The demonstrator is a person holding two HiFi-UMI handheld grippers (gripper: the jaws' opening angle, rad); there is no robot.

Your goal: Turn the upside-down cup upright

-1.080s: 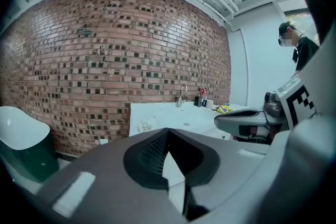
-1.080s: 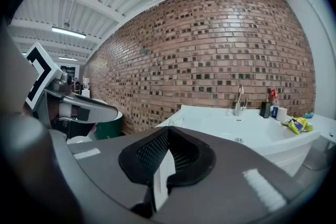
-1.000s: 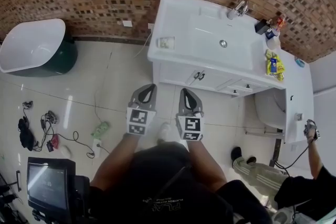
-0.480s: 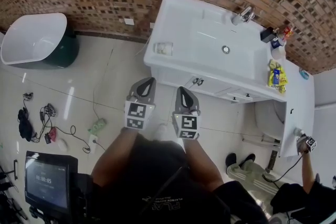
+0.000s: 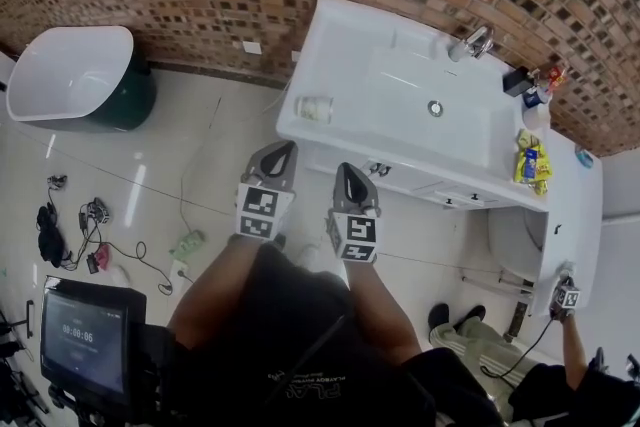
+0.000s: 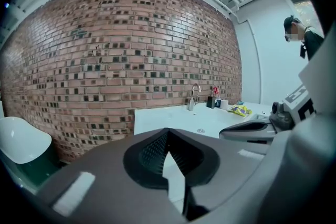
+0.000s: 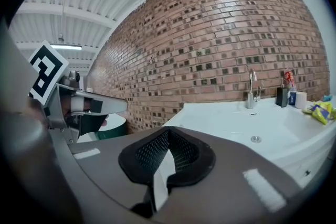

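Observation:
A small pale cup [image 5: 314,108] stands on the left end of the white vanity counter [image 5: 350,130]; from here I cannot tell which way up it is. Both grippers are held side by side above the floor, short of the counter's front edge. My left gripper [image 5: 283,148] points toward the cup's end of the counter, and its jaws meet at the tips [image 6: 167,132] with nothing between them. My right gripper [image 5: 347,171] is just to its right, also shut and empty [image 7: 168,134]. The cup is hidden behind the jaws in both gripper views.
The counter holds a sink with a faucet [image 5: 472,43], small bottles [image 5: 530,80] and a yellow packet [image 5: 529,162]. A white tub [image 5: 70,75] stands at the left by the brick wall. Cables and a monitor [image 5: 85,340] lie low left; another person [image 5: 560,385] is at the lower right.
Both grippers have moved forward together toward the counter, which now sits nearer to them in the head view. Both stay shut and empty.

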